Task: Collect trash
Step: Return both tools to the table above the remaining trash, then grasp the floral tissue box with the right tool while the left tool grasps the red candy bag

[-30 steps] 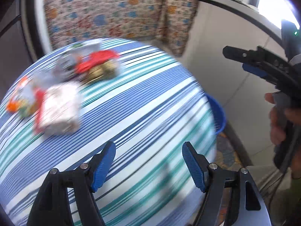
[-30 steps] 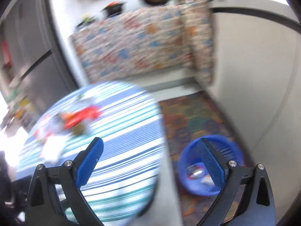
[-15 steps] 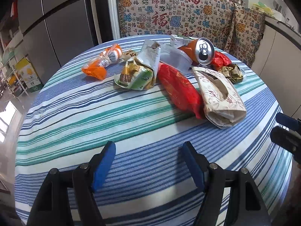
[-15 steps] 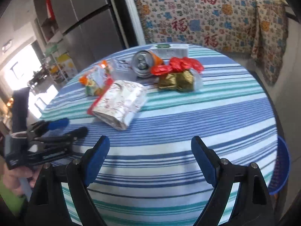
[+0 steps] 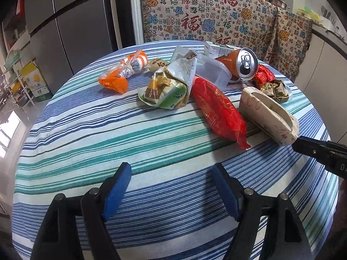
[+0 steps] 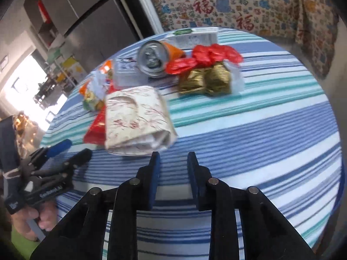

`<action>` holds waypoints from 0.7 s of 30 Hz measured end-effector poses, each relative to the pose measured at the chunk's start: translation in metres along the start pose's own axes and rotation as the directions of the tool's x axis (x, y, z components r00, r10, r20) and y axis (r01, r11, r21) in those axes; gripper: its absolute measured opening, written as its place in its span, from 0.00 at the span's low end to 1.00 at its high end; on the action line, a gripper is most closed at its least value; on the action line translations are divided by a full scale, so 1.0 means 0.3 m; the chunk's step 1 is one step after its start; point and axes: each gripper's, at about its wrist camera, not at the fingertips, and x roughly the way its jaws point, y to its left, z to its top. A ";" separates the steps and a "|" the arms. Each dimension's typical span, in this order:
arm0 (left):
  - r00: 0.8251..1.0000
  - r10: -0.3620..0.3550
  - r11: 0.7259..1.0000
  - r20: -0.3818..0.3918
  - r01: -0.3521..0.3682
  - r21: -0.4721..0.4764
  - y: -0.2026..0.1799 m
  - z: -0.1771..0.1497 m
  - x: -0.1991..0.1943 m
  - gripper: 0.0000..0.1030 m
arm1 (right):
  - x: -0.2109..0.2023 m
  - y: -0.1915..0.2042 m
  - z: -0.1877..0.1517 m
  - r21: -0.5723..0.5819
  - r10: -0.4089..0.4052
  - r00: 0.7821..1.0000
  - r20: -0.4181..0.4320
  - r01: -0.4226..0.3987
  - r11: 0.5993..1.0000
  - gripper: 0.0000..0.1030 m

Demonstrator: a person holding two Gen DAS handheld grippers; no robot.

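Note:
Trash lies on a round striped table (image 5: 134,143): an orange wrapper (image 5: 121,73), a green snack bag (image 5: 171,84), a red packet (image 5: 219,110), a cream paper tissue pack (image 5: 269,112), an orange can (image 5: 240,64) and gold-wrapped sweets (image 5: 275,90). My left gripper (image 5: 171,186) is open and empty over the near table edge. My right gripper (image 6: 173,173) has its jaws narrowed but apart, empty, just short of the tissue pack (image 6: 136,119). The can (image 6: 154,57) and sweets (image 6: 206,80) lie beyond it.
A clear plastic tub (image 5: 212,71) and a white carton (image 6: 195,36) lie among the trash. A patterned cloth (image 5: 208,15) hangs behind the table. A fridge (image 5: 71,26) stands at the back left. The left gripper shows in the right wrist view (image 6: 65,151).
Both views swung from the floor basket side onto the table. My right gripper moved close to the tissue pack and its jaws narrowed. My left gripper stayed open.

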 end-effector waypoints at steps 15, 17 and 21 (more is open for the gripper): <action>1.000 -0.006 1.000 -0.018 0.006 0.012 -0.026 0.006 0.009 0.90 | -0.045 0.341 -0.042 -0.611 -0.051 0.975 0.218 0.177 0.771 0.87; 1.000 -0.006 1.000 -0.018 0.006 0.013 -0.026 0.006 0.010 0.90 | 0.008 0.359 -0.047 -0.650 -0.073 0.973 0.221 0.202 0.732 0.80; 1.000 -0.006 1.000 -0.018 0.006 0.012 -0.028 0.006 0.011 0.90 | 0.076 0.288 0.007 -0.556 -0.078 0.983 0.164 0.158 0.816 0.54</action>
